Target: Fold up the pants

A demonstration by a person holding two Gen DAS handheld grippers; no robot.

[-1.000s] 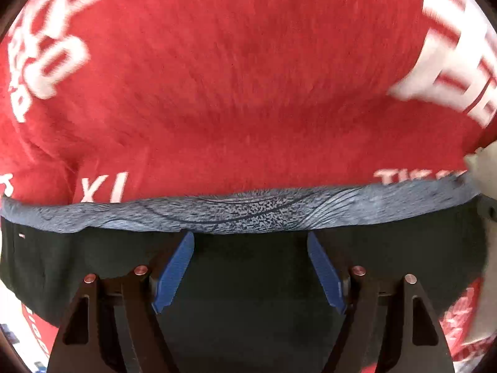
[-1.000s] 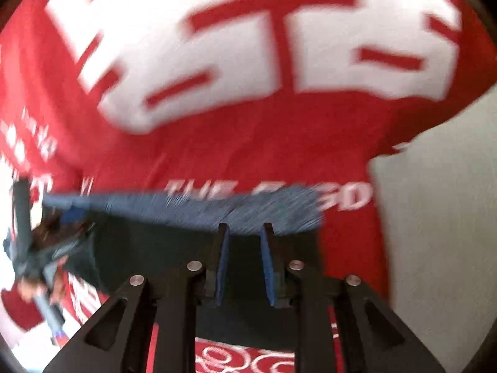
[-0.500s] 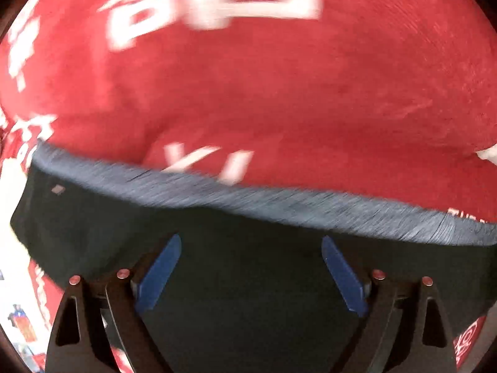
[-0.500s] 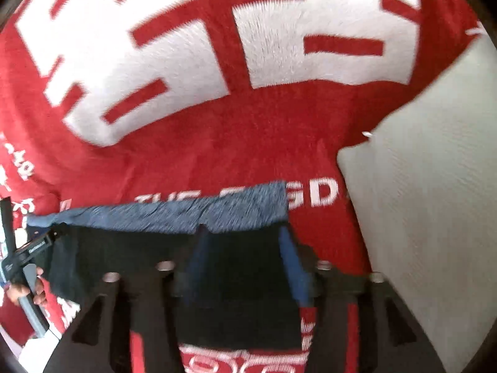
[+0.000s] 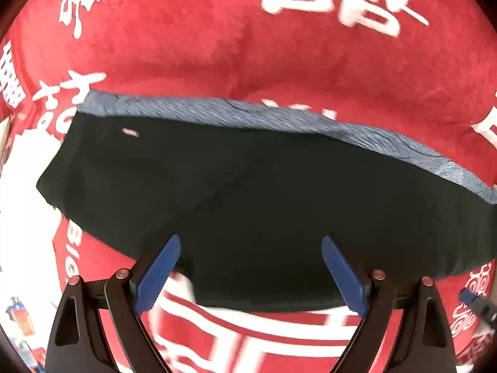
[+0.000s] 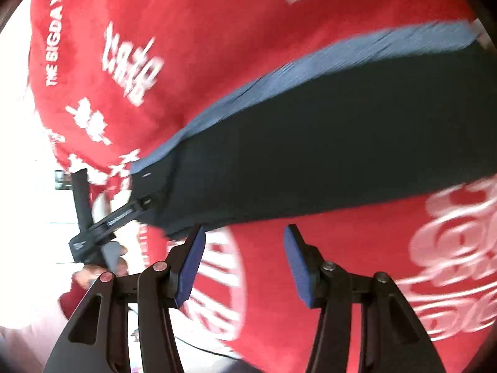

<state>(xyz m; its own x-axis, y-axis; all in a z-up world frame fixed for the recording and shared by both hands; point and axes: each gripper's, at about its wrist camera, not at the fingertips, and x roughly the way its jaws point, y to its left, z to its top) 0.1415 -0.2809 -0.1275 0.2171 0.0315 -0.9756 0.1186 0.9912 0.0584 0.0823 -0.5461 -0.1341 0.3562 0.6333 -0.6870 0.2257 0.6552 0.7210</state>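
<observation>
Left wrist view: one pair of black pants [image 5: 264, 192] lies flat across a red blanket [image 5: 279, 52] printed with white characters and lettering; a blue-grey waistband [image 5: 279, 118] runs along the far edge of the pants, and a small pale tag [image 5: 130, 132] sits near its left end; the left gripper [image 5: 248, 267] has its two blue pads [image 5: 158, 270] spread wide with nothing between them, poised over the near edge of the pants; a dark piece of the other tool [image 5: 478, 306] shows at the lower right edge; nothing lies between the gripper and the cloth.

Right wrist view: the same pants [image 6: 326, 155] stretch diagonally from lower left to upper right, the waistband [image 6: 310, 71] on the upper side; the picture is motion-blurred; the right gripper [image 6: 243, 261] has its fingers well apart and empty, just short of the near edge of the pants, over the blanket [image 6: 202, 46]; at the left, the left gripper [image 6: 102, 223] appears as a black handheld tool at the corner of the pants, with the person's hand [image 6: 102, 267] on it; beyond the blanket's left edge the room is washed out to bright white.
</observation>
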